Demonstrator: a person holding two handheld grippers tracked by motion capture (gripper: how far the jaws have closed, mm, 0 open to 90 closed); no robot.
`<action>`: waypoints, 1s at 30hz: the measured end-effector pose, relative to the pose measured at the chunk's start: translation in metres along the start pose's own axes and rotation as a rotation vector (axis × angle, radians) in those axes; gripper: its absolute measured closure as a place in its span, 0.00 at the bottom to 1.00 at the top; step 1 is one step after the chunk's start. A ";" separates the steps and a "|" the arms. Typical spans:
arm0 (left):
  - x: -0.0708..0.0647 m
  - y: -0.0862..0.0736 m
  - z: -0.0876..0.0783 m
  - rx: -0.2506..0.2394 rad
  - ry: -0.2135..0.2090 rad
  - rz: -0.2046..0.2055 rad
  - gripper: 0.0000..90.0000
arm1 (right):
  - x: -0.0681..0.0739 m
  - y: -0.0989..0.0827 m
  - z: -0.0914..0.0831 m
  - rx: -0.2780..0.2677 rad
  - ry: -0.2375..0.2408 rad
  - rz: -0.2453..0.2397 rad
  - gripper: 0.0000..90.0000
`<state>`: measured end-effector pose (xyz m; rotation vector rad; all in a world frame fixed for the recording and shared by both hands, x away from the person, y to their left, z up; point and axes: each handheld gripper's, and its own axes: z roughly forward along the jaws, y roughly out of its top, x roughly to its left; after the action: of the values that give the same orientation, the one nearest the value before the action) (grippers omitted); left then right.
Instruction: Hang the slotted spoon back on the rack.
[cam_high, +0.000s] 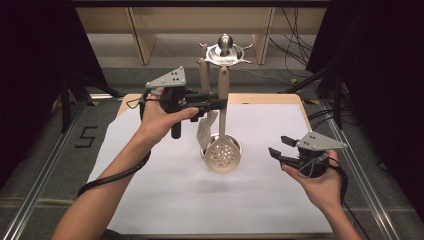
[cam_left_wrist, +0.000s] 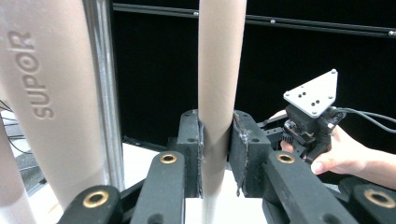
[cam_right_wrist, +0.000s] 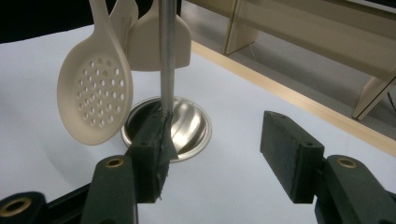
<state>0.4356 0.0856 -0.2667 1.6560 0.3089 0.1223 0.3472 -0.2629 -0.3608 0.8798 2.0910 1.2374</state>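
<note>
A steel utensil stand (cam_high: 226, 51) rises mid-table from a round base (cam_right_wrist: 191, 126). From its top ring hang a beige slotted spoon (cam_high: 223, 155) and a beige spatula (cam_high: 206, 127). My left gripper (cam_high: 222, 102) reaches in level from the left and is shut on the slotted spoon's handle (cam_left_wrist: 219, 70); its pads pinch the handle from both sides. The spatula's handle (cam_left_wrist: 42, 93) hangs close on the left, next to the pole (cam_left_wrist: 105, 93). My right gripper (cam_high: 279, 146) hovers low at the right, open and holding nothing, pointing at the stand's base and spoon bowl (cam_right_wrist: 95, 93).
A white sheet (cam_high: 175, 200) covers the wooden table. Wooden furniture legs (cam_high: 140, 35) stand behind it and black curtains hang at both sides. Metal rails (cam_high: 45, 165) run along the table's flanks. A cable (cam_high: 115, 175) trails from my left gripper.
</note>
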 end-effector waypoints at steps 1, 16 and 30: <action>0.000 0.000 0.000 0.001 0.000 -0.001 0.83 | 0.000 0.000 0.000 -0.001 0.000 0.004 0.49; 0.005 0.000 0.002 0.002 -0.002 -0.016 0.83 | 0.001 0.000 0.000 0.003 0.003 0.010 0.49; 0.004 -0.002 0.000 0.005 0.027 0.011 0.81 | 0.000 -0.002 0.001 0.007 0.004 0.015 0.49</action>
<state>0.4393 0.0869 -0.2689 1.6624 0.3212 0.1528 0.3474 -0.2634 -0.3624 0.8981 2.0962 1.2413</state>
